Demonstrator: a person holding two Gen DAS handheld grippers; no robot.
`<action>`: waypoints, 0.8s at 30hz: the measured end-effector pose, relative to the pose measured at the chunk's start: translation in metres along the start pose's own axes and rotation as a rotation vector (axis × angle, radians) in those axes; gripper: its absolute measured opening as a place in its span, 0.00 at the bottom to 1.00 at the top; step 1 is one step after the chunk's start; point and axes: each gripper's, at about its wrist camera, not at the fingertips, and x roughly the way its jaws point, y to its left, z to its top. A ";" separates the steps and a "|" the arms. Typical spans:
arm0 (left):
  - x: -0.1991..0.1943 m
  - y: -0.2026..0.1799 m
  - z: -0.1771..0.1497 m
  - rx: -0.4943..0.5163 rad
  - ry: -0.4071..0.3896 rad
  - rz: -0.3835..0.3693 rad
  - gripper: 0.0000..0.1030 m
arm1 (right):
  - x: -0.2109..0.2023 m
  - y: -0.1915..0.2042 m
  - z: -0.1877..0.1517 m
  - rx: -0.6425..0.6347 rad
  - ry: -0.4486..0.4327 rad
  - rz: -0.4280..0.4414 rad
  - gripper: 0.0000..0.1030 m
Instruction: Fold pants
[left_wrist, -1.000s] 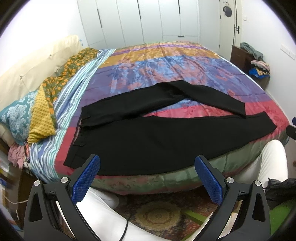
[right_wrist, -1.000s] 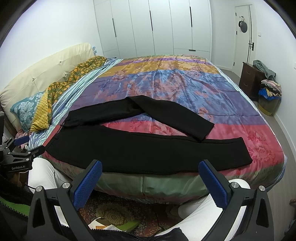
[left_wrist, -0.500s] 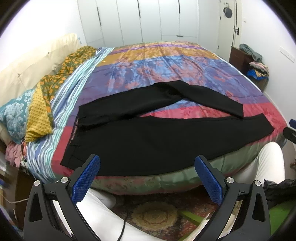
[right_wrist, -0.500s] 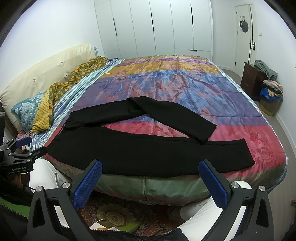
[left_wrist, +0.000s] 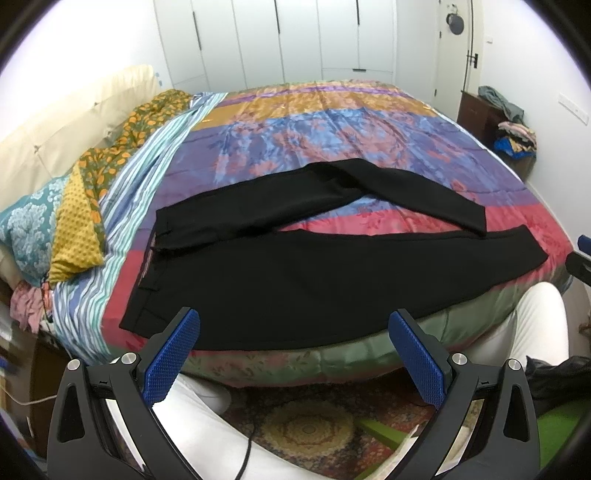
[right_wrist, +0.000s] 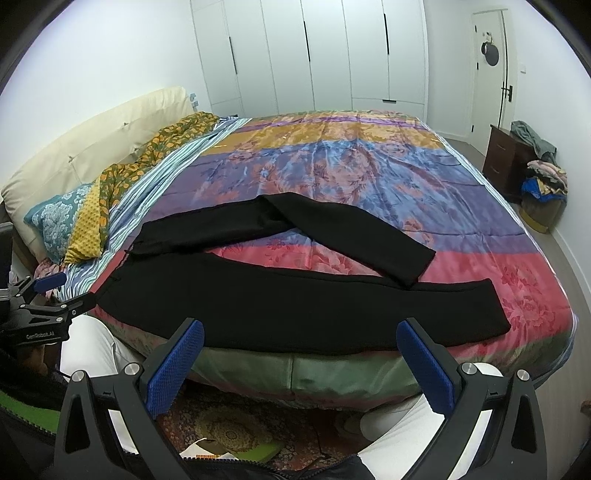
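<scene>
Pants (left_wrist: 295, 273) lie flat on the bed (left_wrist: 332, 122), waistband at the left, one leg straight along the near edge, the other bent back across it. Black cloth hides seams and pockets. Left tongs (left_wrist: 293, 363) hang wide open and empty, short of the waist end. Right tongs (right_wrist: 300, 369) gape equally wide, empty, short of the straight leg's middle.

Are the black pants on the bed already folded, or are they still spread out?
Spread out: the black pants lie flat with legs apart; only the far leg bends.
</scene>
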 end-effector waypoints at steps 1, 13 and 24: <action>0.000 0.000 0.000 0.002 -0.001 0.001 0.99 | 0.000 0.000 0.000 0.001 0.001 0.000 1.00; 0.001 -0.006 0.001 0.032 -0.020 0.024 0.99 | 0.005 0.006 -0.003 -0.013 -0.001 0.004 1.00; 0.002 -0.006 0.000 0.040 -0.021 0.021 0.99 | 0.003 0.004 -0.006 -0.007 -0.004 0.017 1.00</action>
